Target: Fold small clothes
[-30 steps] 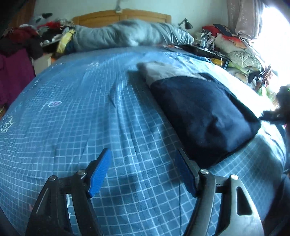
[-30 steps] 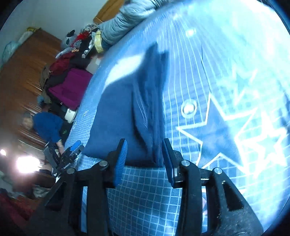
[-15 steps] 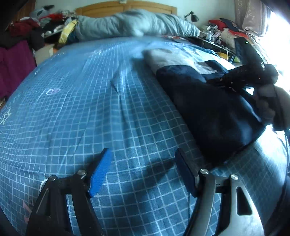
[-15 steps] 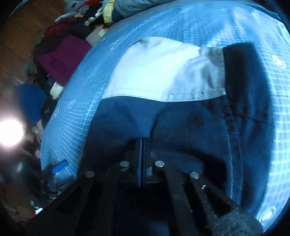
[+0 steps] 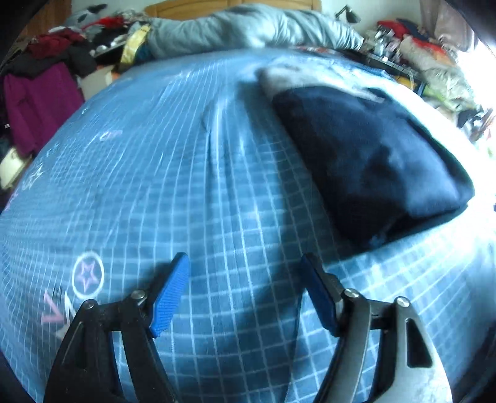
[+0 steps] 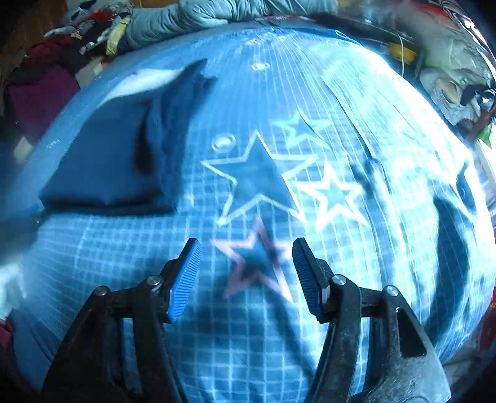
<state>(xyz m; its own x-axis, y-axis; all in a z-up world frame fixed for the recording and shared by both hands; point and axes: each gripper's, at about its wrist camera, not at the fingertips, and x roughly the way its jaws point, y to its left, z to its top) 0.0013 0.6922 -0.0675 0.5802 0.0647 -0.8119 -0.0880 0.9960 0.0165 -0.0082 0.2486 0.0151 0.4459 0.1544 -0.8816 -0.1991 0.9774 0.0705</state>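
- Folded garment (image 5: 365, 161): dark navy with a pale grey band at its far end; lies flat on the bed (image 5: 161, 173), toward the right side and close to the near edge. In the right wrist view the same garment (image 6: 108, 155) shows a loose upper flap along its right-hand fold.
- Left gripper (image 5: 245, 291): jaws spread, nothing between them; hangs over bare sheet, near the garment's near corner but apart from it.
- Right gripper (image 6: 246, 272): jaws spread, empty; over the star print (image 6: 257, 183), well to the right of the garment.
- Risk, flap: the loose top layer could slide or spring open if the sheet is tugged or a jaw catches it in passing.
- Risk, sheet: a low pinch at the garment's edge may gather the checked bedsheet along with the cloth.
- Risk, edge: the garment sits near the bed's near edge; a sideways nudge could drag it over.
- Surroundings: grey duvet (image 5: 248, 28) at the head end; clothes piled beyond the left edge (image 5: 40, 86).
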